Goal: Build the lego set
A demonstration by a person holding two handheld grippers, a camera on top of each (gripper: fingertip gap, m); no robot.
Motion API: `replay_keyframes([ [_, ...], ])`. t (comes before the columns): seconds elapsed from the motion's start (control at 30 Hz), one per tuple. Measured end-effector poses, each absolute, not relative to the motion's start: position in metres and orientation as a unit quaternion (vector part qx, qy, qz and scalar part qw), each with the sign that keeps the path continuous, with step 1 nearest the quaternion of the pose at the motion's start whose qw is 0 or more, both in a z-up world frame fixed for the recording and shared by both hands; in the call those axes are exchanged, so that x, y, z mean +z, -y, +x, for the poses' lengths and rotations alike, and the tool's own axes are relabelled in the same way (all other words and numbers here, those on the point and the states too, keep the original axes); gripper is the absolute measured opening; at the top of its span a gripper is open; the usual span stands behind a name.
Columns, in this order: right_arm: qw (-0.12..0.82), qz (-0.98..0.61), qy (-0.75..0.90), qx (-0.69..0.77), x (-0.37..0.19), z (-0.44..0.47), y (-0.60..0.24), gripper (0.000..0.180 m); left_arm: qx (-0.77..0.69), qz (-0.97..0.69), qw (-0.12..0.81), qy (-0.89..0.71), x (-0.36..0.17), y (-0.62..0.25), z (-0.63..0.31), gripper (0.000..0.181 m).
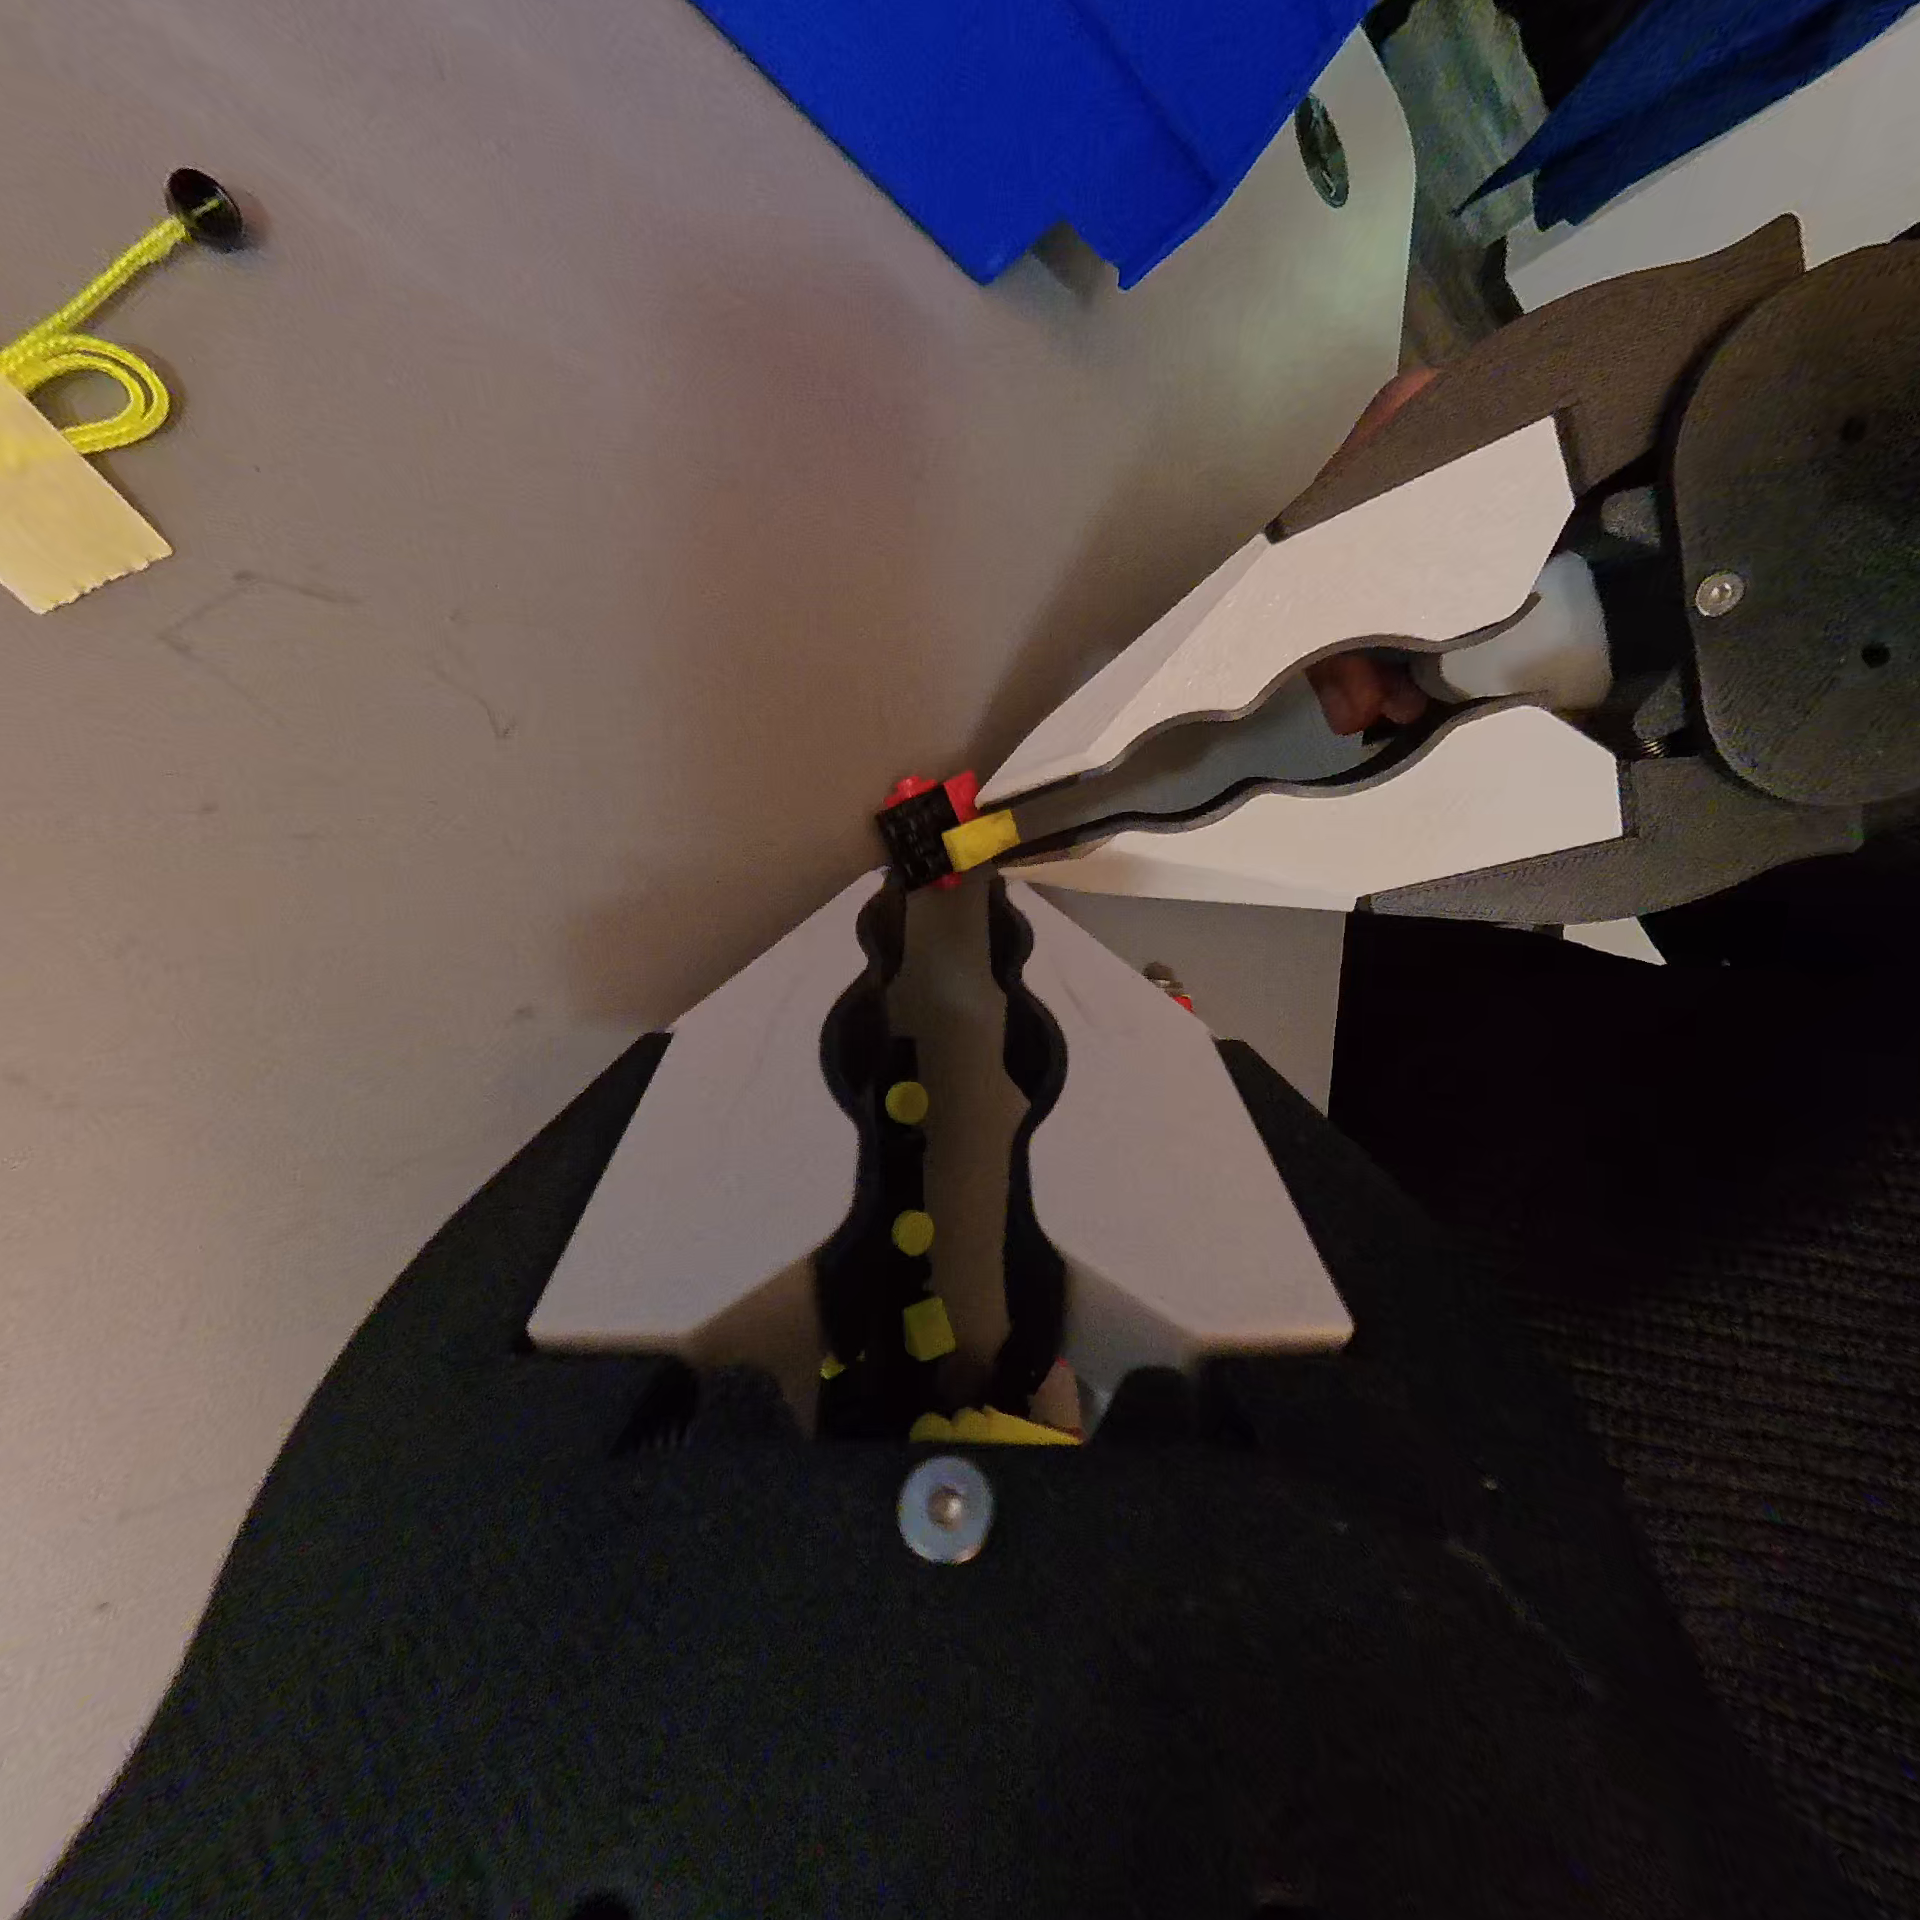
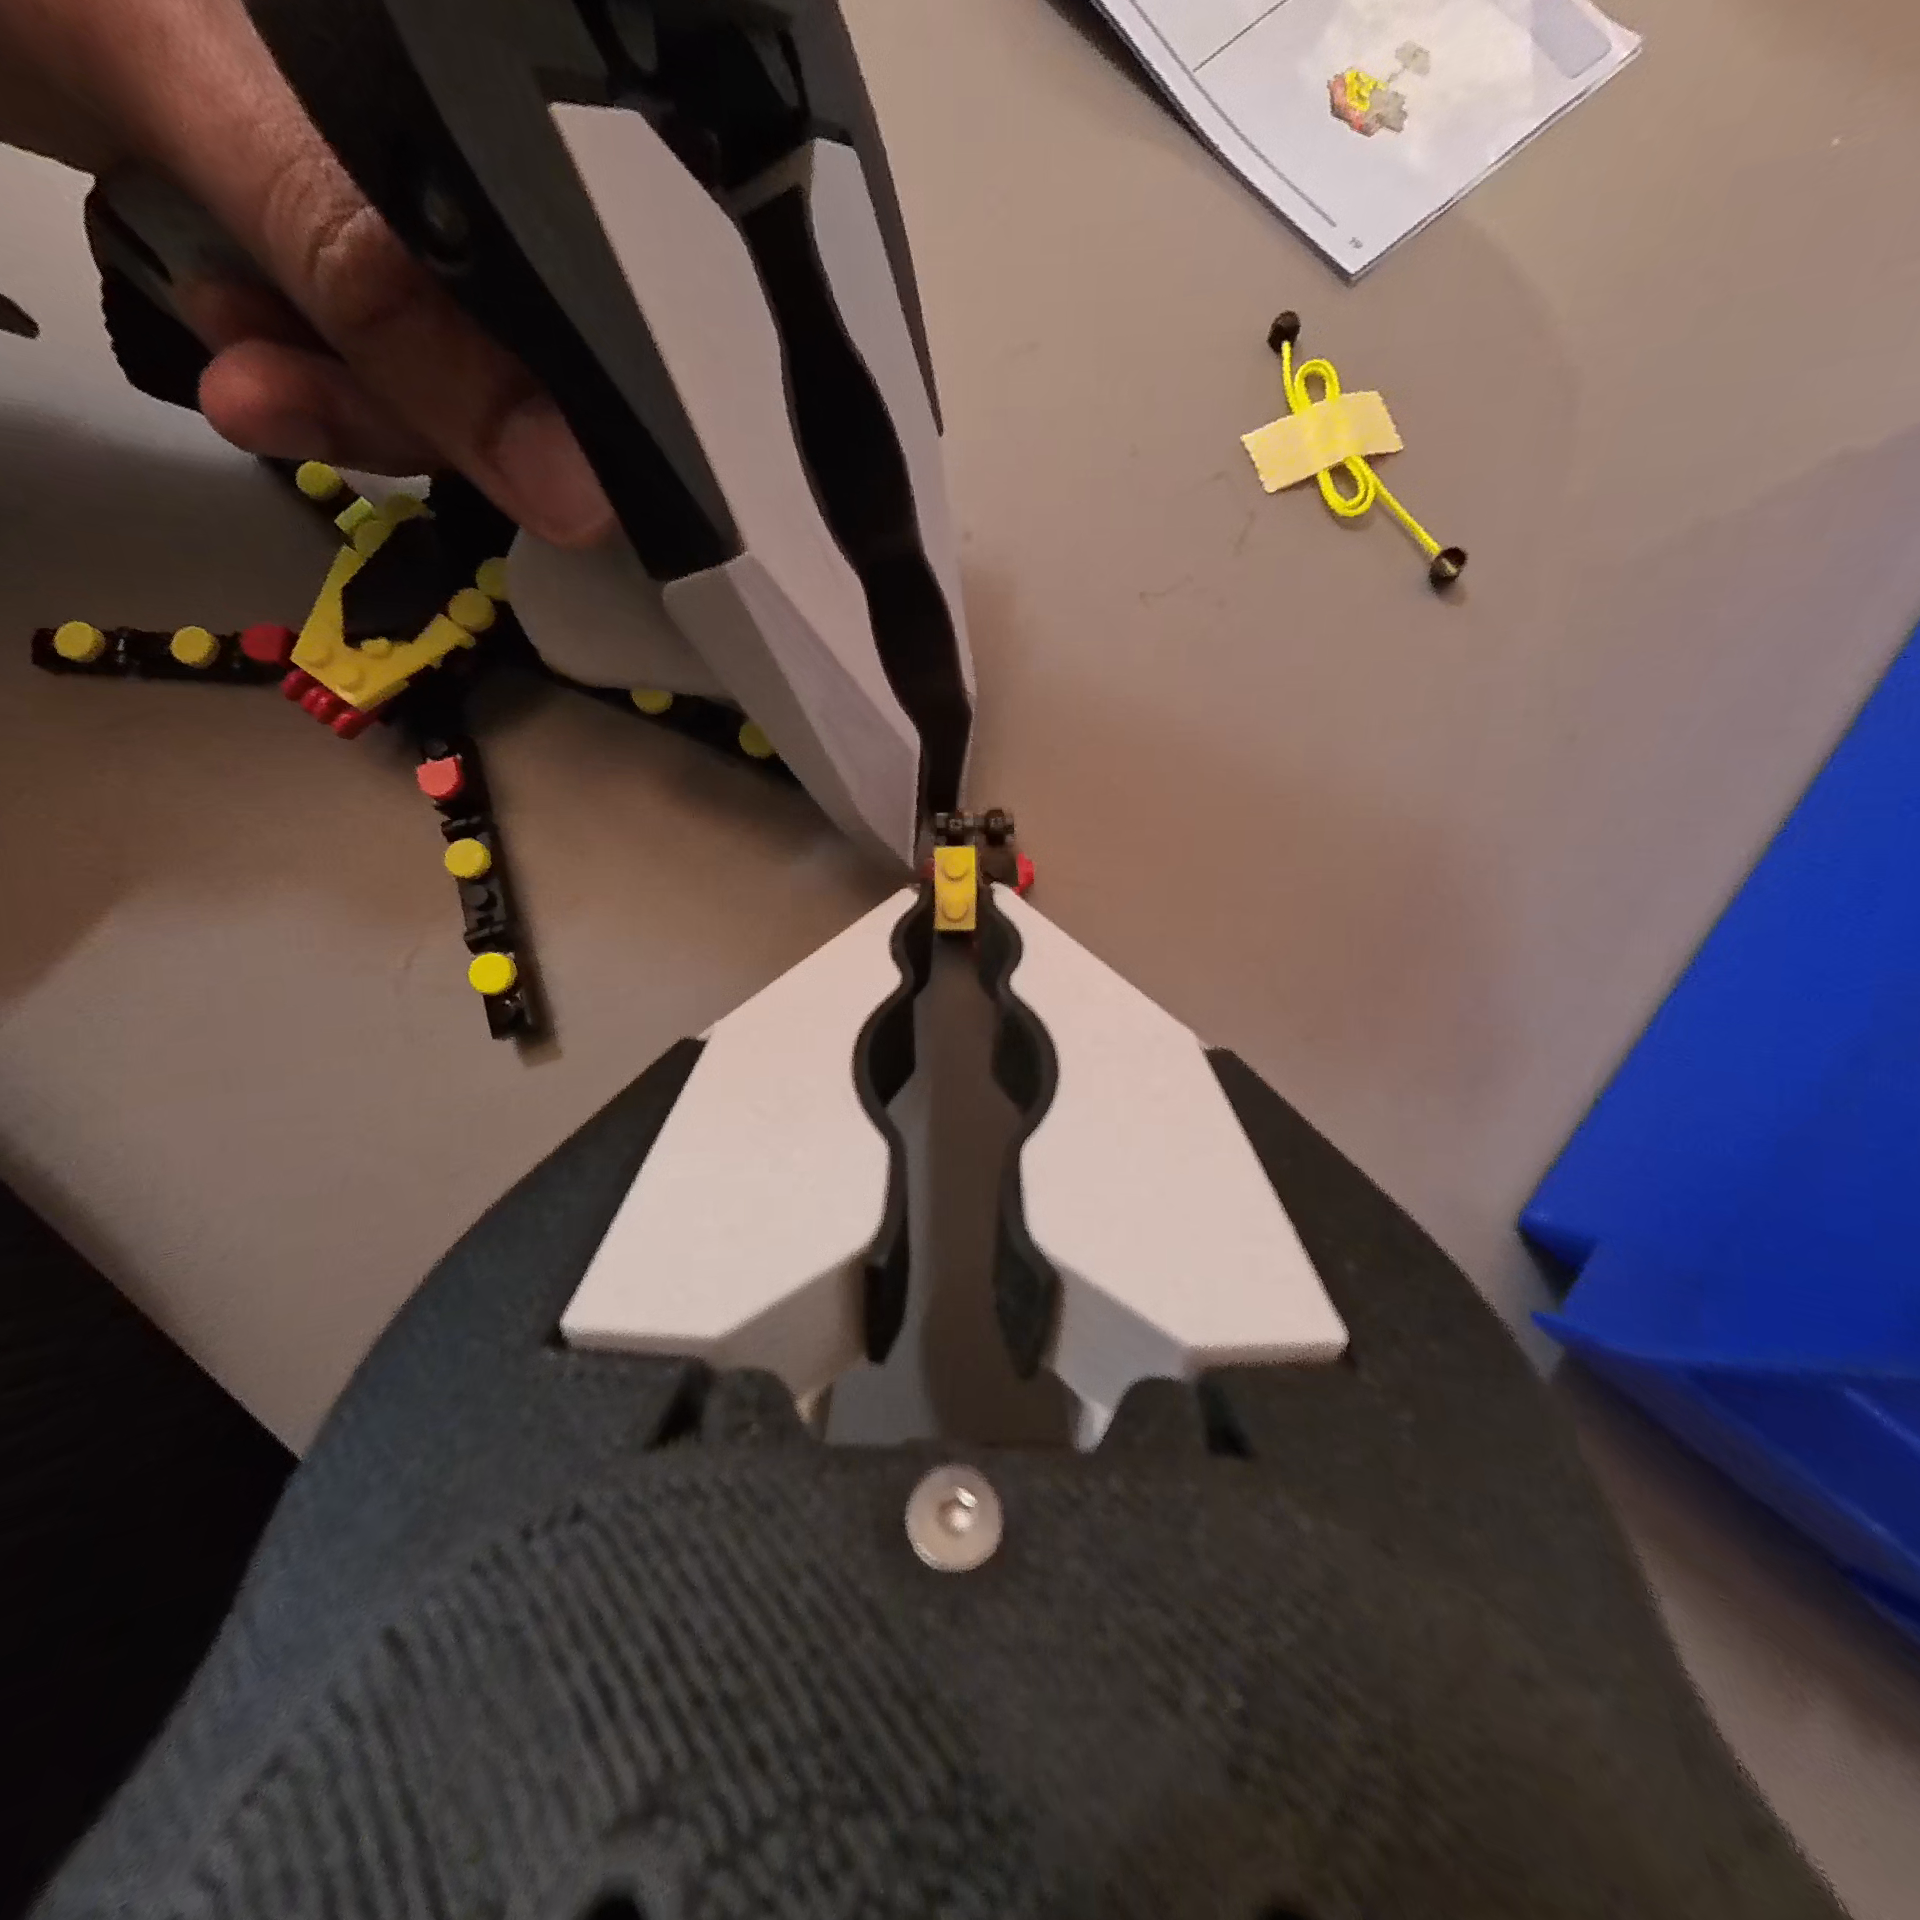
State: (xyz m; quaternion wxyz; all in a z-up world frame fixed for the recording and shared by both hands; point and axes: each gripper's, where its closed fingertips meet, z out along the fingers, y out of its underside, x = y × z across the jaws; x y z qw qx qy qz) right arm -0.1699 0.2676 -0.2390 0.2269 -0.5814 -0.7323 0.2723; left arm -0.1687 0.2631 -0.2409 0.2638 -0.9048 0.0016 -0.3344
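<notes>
A small black and red lego piece (image 1: 916, 836) is held above the table between the tips of my left gripper (image 1: 943, 883), which is shut on it. My right gripper (image 2: 956, 912) is shut on a small yellow plate (image 2: 956, 883) and holds it against that piece. In the left wrist view the right gripper (image 1: 1006, 831) comes in from the right with the yellow plate (image 1: 982, 840). In the right wrist view the left gripper (image 2: 943, 826) comes down from the top, held by a hand (image 2: 343, 312). The partly built model (image 2: 364, 634), yellow with black legs and yellow and red studs, lies on the table at left.
A yellow string with black ends under a strip of tape (image 2: 1335, 447) lies on the grey table, also in the left wrist view (image 1: 88, 384). An instruction booklet (image 2: 1382, 114) lies at the far edge. A blue bin (image 2: 1766, 1143) stands at the right, also visible (image 1: 987, 104). Less than 4 cm separates the two grippers' tips.
</notes>
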Motion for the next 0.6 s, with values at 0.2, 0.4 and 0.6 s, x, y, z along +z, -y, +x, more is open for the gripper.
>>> replay_keyframes([
  [0.2,0.219,-0.579,0.737,0.269,-0.2392,-0.1698,-0.2693,0.006,-0.331,-0.908,0.256,-0.011,-0.2436,-0.2609,-0.1669,0.015],
  [0.4,0.217,-0.574,0.744,0.265,-0.2395,-0.1695,-0.2692,0.006,-0.343,-0.901,0.266,0.003,-0.2389,-0.2639,-0.1692,0.015],
  [0.6,0.213,-0.568,0.751,0.262,-0.2396,-0.1694,-0.2689,0.006,-0.342,-0.900,0.269,0.012,-0.2385,-0.2677,-0.1697,0.010],
])
